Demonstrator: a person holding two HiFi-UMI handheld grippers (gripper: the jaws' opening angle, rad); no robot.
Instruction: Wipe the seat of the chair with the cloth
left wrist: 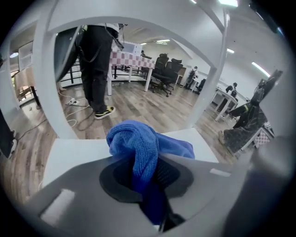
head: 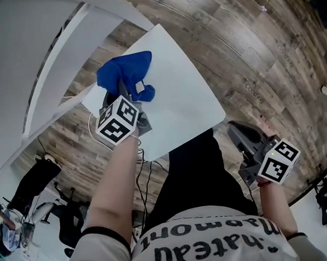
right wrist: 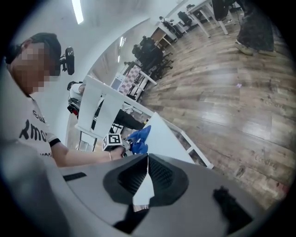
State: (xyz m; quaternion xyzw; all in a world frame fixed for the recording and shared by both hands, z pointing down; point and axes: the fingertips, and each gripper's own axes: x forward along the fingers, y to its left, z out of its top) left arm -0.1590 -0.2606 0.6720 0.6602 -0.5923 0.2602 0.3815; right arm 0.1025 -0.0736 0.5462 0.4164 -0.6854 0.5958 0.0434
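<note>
White chair seat [head: 183, 94], broad and bare but for the blue cloth [head: 126, 75] bunched at the corner by the backrest [head: 52, 67]. Clamped on that cloth: left gripper [head: 133, 92]. Off the near edge, right gripper [head: 240, 136], jaws together on nothing. Best pressed flatter (wad seemingly riding high), then drawn across in long overlapping strokes.

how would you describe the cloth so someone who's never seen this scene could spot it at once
Find the white chair seat over the wood floor. At its far corner, near the backrest, a bunched cloth sits clamped in the left gripper. It is the only bright blue thing on that plain white seat.
</note>
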